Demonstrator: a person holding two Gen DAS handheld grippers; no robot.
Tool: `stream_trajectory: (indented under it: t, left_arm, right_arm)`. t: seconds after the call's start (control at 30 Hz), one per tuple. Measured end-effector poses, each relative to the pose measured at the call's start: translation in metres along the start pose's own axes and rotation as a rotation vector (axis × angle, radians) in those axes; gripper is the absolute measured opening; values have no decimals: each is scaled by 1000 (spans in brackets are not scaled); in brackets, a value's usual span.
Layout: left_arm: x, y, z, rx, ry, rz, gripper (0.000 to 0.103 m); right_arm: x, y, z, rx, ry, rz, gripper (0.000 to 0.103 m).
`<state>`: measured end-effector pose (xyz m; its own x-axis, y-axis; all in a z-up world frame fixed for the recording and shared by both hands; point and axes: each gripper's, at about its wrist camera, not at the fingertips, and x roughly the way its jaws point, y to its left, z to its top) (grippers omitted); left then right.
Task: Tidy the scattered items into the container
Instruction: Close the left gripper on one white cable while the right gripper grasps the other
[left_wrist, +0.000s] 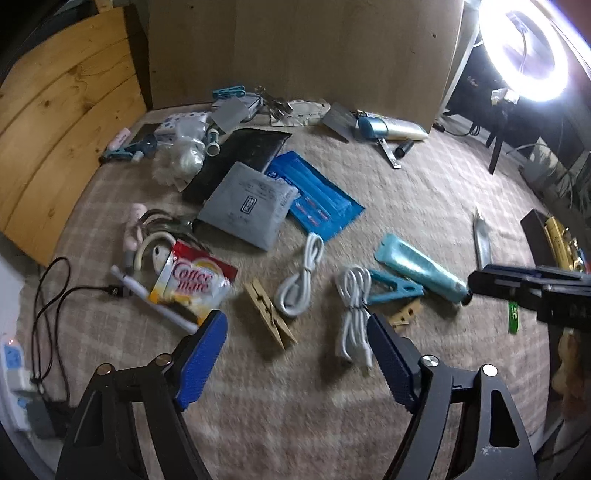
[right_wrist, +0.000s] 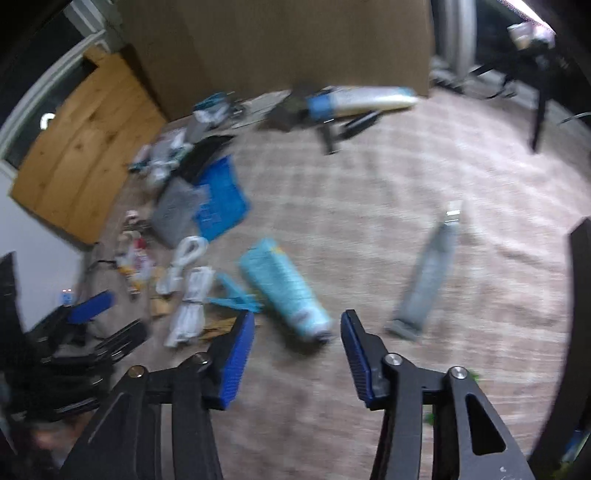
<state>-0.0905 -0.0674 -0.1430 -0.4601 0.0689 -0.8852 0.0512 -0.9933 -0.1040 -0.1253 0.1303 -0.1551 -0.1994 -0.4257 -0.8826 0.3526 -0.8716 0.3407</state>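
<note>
Here the left gripper (left_wrist: 295, 341) gapes above a wooden clothespin (left_wrist: 271, 317) beside white cables (left_wrist: 354, 310); the right gripper (right_wrist: 297, 325), unclenched, flanks a teal tube (right_wrist: 284, 291). Only the left view shows the Coffee-mate sachet (left_wrist: 194, 282).

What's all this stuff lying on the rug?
white cables: two, coiled, near middle
wooden clothespins: two, tan, beside the cables
blue clip: one, right of the cables
teal tube: one, right of middle
Coffee-mate sachet: one, red and white, left
grey pouch: one, centre
blue packet: one, under the pouch's edge
cardboard box: one, brown, behind
left gripper: blue pads, open
right gripper: blue pads, open
</note>
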Motion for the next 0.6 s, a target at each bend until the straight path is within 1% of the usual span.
stream_trajectory:
  t: [0.03,0.1,0.13,0.2,0.27,0.3,0.43,0.5,0.6]
  left_arm:
    - [4,4,4,7,9,-8,70]
    - [13,11,10,34,24,-30,63]
    - [18,14,12,43,38,-39,56]
    - [26,19,17,59,60,-69,48]
    - [32,21,22,86,67,-84,48]
    - [33,22,23,97,67,-93,48]
    - [37,20,28,140,75,-128,48]
    - [40,18,30,170,78,-132,48]
    - [44,16,33,196,88,-130,48]
  right_arm:
    - [3,4,2,5,10,22,44]
    - [11,11,5,22,37,71,44]
    - [18,15,7,37,54,102,43]
    - [31,21,11,69,91,141,34]
    - [44,27,13,93,123,173,28]
    - [49,29,14,100,133,179,27]
    - [65,35,14,133,168,184,27]
    - [70,39,13,142,182,191,27]
    - [77,44,15,140,190,171,27]
